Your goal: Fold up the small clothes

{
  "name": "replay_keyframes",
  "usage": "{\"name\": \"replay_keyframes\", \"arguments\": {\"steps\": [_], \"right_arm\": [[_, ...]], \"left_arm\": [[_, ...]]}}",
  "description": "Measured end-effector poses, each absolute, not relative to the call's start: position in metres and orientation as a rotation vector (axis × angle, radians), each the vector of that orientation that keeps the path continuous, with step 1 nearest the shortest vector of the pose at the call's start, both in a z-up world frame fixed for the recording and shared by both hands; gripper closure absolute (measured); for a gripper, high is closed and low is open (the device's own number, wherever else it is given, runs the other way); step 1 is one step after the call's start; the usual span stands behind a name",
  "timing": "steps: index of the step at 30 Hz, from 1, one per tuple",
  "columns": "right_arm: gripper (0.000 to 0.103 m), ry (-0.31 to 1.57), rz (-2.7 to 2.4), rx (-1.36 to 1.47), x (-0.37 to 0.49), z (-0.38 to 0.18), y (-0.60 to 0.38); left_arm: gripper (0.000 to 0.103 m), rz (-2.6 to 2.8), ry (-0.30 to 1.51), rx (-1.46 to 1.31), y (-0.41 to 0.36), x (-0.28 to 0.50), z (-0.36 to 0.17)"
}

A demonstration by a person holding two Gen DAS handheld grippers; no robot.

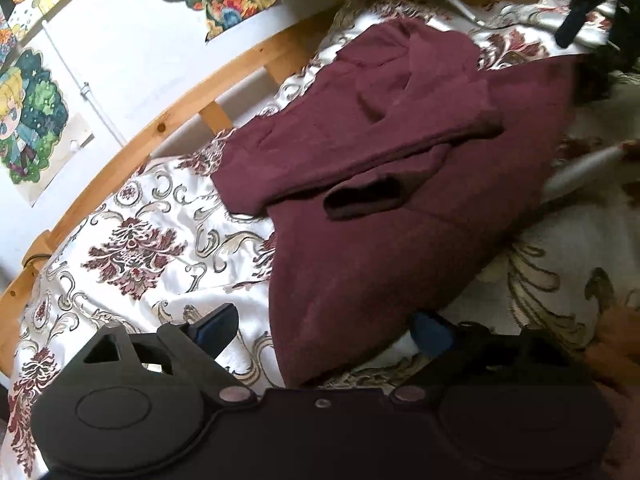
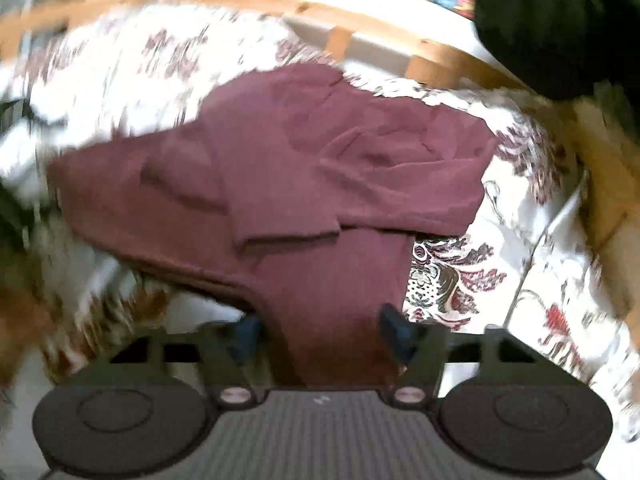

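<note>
A maroon long-sleeved top [image 1: 360, 184] lies on a floral bedspread [image 1: 132, 240], both sleeves folded across its body. My left gripper [image 1: 320, 332] is open, its jaws wide apart on either side of the top's near hem corner. In the right wrist view the same top [image 2: 280, 184] fills the middle. My right gripper [image 2: 320, 330] is open, with a hem corner of the top lying between its blue fingertips [image 2: 394, 328]; the view is motion-blurred.
A wooden bed rail [image 1: 168, 120] runs along the white wall with cartoon posters [image 1: 28, 120]. A dark rounded object [image 2: 552, 20] sits near the rail. The other gripper's dark part [image 1: 584, 4] shows at the far corner of the top.
</note>
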State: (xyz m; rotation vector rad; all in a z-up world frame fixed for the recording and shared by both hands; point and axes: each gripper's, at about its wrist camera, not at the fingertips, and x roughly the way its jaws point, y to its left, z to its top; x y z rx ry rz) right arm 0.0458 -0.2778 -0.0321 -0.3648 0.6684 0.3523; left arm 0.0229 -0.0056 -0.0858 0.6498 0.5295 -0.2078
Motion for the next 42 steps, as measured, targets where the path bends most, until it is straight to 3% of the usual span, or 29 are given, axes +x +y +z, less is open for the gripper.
{"name": "replay_keyframes", "arguments": {"steps": [1,4,11,24,27,29,32,35,42], "right_arm": [[0.065,0.666,0.359,-0.320,0.047,-0.029,-0.282],[0.078,0.648,0.346,-0.244,0.048,-0.022,-0.290],[0.080,0.635,0.318,-0.194,0.047,-0.019,-0.296],[0.080,0.654,0.288,-0.188,0.049,-0.024,-0.297],[0.080,0.659,0.289,-0.180,0.051,-0.025,-0.297],[0.080,0.660,0.289,-0.176,0.052,-0.026,-0.298],[0.085,0.666,0.284,-0.173,0.052,-0.028,-0.299],[0.086,0.652,0.271,-0.180,0.049,-0.027,-0.298],[0.093,0.583,0.243,-0.202,0.033,-0.017,-0.292]], "left_arm": [[0.010,-0.224,0.534,0.660,-0.006,0.021,-0.087],[0.010,-0.235,0.530,0.709,-0.011,0.015,-0.094],[0.001,-0.217,0.584,0.707,-0.015,0.030,-0.097],[0.002,-0.265,0.438,0.947,-0.027,0.012,-0.108],[0.019,-0.305,0.403,0.982,-0.028,0.006,-0.109],[0.040,-0.335,0.375,1.029,-0.030,0.000,-0.112],[0.065,-0.361,0.342,1.090,-0.034,-0.011,-0.117],[0.078,-0.377,0.348,1.100,-0.033,-0.012,-0.116],[0.093,-0.337,0.345,0.914,-0.019,-0.004,-0.081]]}}
